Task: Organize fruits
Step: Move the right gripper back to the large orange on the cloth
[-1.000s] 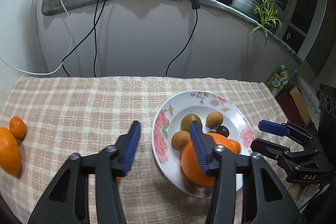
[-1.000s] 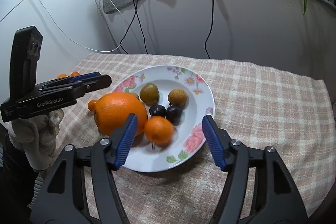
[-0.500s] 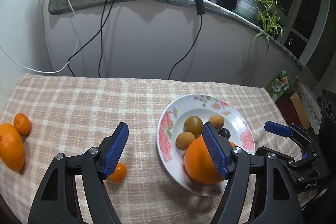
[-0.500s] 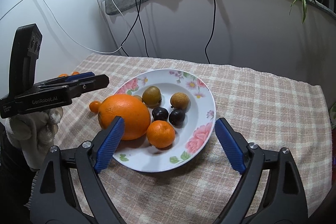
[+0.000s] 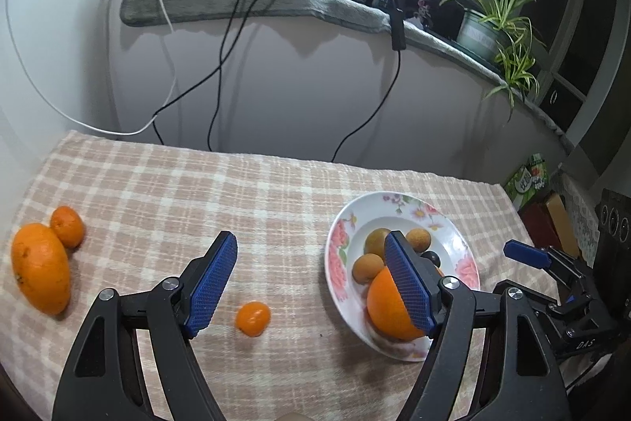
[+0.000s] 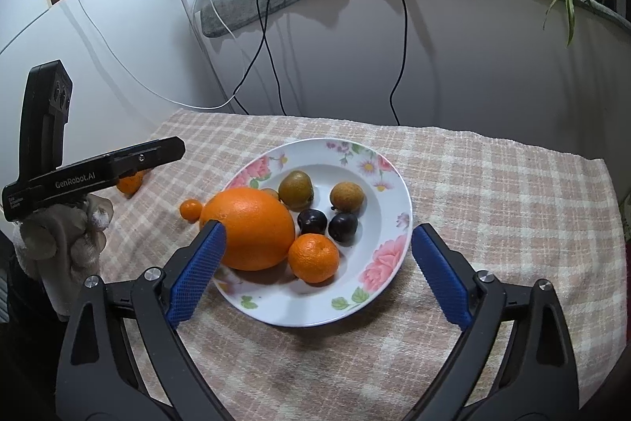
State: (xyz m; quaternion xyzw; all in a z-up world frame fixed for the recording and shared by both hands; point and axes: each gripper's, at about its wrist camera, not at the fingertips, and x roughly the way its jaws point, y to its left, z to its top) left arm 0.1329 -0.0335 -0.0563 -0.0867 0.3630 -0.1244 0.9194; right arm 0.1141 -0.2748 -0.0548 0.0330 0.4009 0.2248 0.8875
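A flowered white plate [image 6: 390, 235] holds a big orange [image 6: 252, 227], a mandarin [image 6: 313, 257], two dark plums [image 6: 343, 227], and brown-green fruits [image 6: 295, 188]. The plate also shows in the left wrist view [image 5: 461, 255]. My right gripper [image 6: 315, 271] is open and empty above the plate's near rim. My left gripper [image 5: 311, 279] is open and empty above the cloth, left of the plate. A small kumquat [image 5: 253, 318] lies between its fingers. A large orange [image 5: 39, 273] and a mandarin [image 5: 68, 226] lie at the table's left edge.
The table has a checked cloth [image 5: 197, 192]. A white curved wall stands behind it with hanging cables [image 5: 221, 66]. A potted plant [image 5: 497, 26] is on the ledge. Boxes [image 5: 528, 180] stand at the right beyond the table.
Both grippers have pulled back and up, and their jaws have opened wider. The left gripper has shifted left of the plate, uncovering the kumquat on the cloth.
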